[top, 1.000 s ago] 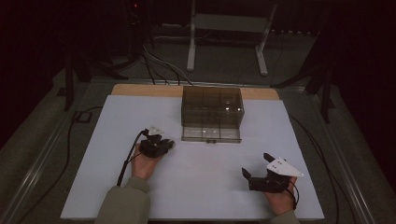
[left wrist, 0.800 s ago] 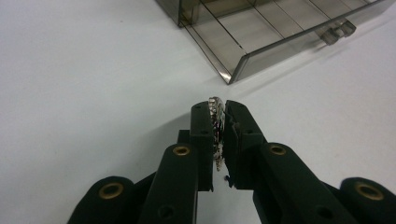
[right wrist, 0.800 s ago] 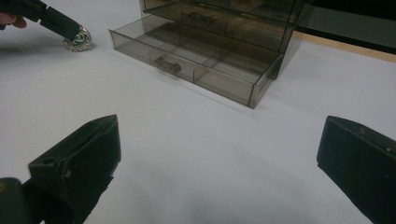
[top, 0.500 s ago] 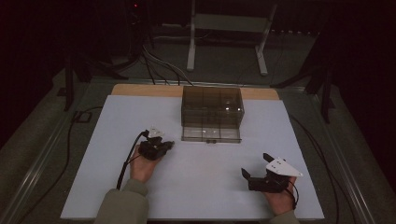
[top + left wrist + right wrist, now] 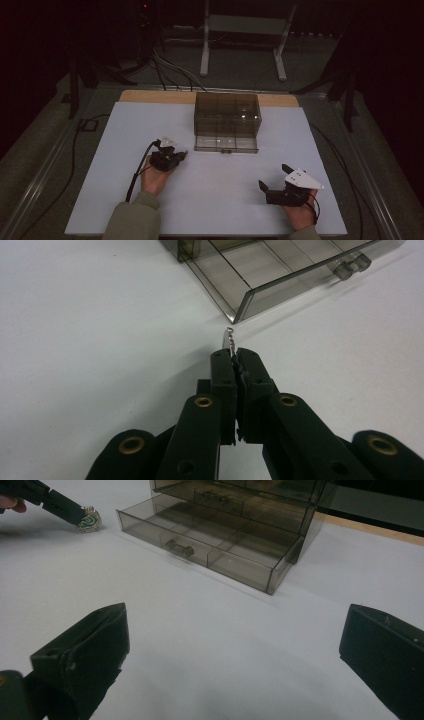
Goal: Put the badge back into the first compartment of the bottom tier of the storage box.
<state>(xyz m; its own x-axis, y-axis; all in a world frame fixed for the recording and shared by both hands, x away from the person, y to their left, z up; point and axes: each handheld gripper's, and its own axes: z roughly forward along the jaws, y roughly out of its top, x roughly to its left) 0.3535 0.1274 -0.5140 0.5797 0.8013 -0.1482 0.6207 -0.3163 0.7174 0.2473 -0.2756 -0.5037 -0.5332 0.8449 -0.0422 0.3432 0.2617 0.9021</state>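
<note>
My left gripper is shut on a small round silver ornament with a green centre; its thin edge sticks out past the fingertips. It hovers just off the front left corner of a smoky clear drawer box, whose bottom drawer is pulled out. The drawer's divided compartments look bare. My right gripper rests open near the table's front right, nothing between its jaws, pointing toward the box.
The white table top lies under both hands, with a wooden strip along its far edge. Cables trail from the left gripper. A metal stand and more cables sit on the dark floor behind.
</note>
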